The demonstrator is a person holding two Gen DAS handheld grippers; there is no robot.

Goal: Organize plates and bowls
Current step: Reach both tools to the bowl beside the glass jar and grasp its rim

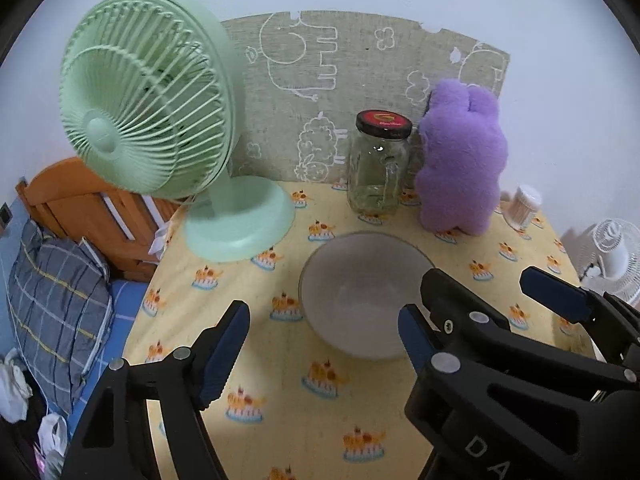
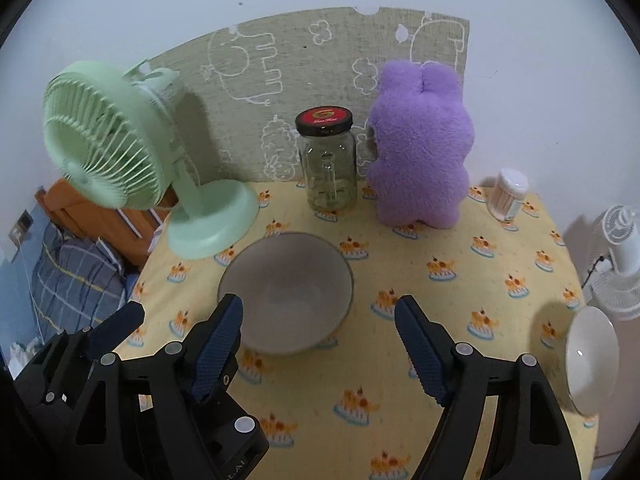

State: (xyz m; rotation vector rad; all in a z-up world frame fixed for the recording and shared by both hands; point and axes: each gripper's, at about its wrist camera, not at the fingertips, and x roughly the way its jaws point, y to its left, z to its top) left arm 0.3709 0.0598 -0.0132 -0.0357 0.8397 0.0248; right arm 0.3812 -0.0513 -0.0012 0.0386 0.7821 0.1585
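A grey bowl (image 1: 356,296) (image 2: 284,292) stands upright and empty on the yellow patterned tablecloth (image 1: 280,380), just ahead of both grippers. My left gripper (image 1: 320,344) is open with nothing between its pads; its right fingertip overlaps the bowl's near right rim in the left wrist view. My right gripper (image 2: 320,340) is open too and holds nothing, its left fingertip over the bowl's near left rim. The two grippers sit side by side, the right gripper (image 1: 496,290) crossing close beside the left. A white bowl (image 2: 592,360) sits at the table's right edge.
A mint-green desk fan (image 1: 144,120) stands at the back left. A lidded glass jar (image 1: 380,164), a purple plush toy (image 1: 460,160) and a toothpick holder (image 1: 524,206) line the back. Off the table are a bed with a checked pillow (image 1: 56,312) and a white fan (image 1: 612,256).
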